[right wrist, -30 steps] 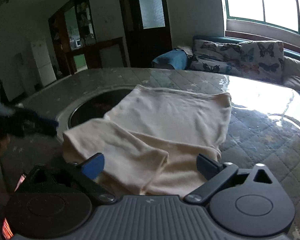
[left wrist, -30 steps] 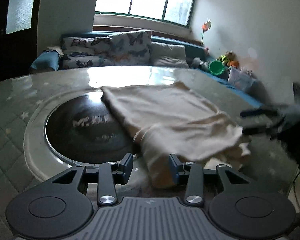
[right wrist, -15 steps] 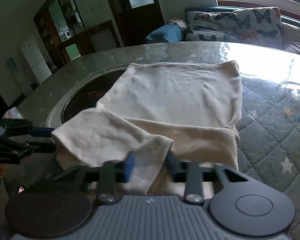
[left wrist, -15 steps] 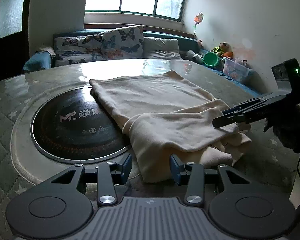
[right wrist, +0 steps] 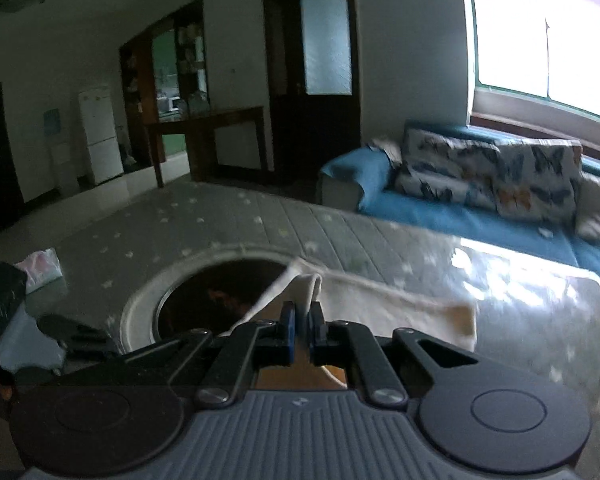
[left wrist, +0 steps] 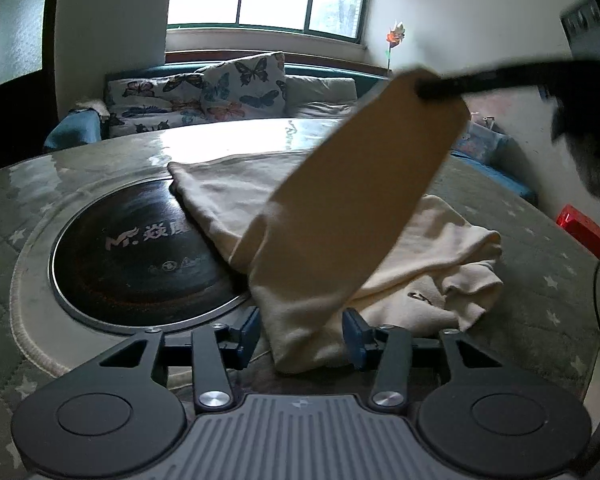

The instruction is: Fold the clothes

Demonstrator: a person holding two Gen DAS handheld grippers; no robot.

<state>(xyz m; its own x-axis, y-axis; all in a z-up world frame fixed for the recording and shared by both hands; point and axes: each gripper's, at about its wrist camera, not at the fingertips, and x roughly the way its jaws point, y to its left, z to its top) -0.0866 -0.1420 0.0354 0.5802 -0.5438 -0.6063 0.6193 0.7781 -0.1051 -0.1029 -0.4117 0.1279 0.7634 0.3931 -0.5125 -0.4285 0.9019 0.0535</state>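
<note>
While my right fingers (right wrist: 302,330) clamp the cream shirt's (left wrist: 352,200) sleeve at upper right, my left fingers (left wrist: 302,334) are opening around its lower edge on the table (left wrist: 540,264).

Lifted sleeve (left wrist: 364,184) seemingly bars the middle; table (left wrist: 540,264) rightward lies bare.

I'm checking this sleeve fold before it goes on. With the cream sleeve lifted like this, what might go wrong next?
1. The right gripper pinches only the tip of the cream fabric sleeve; it may slip out.
2. The left gripper is opening around the sleeve's lower end without pressing it, so the cream garment may drag across the quilted grey table.
3. The bunched folds at the garment's right edge may come undone.
</note>
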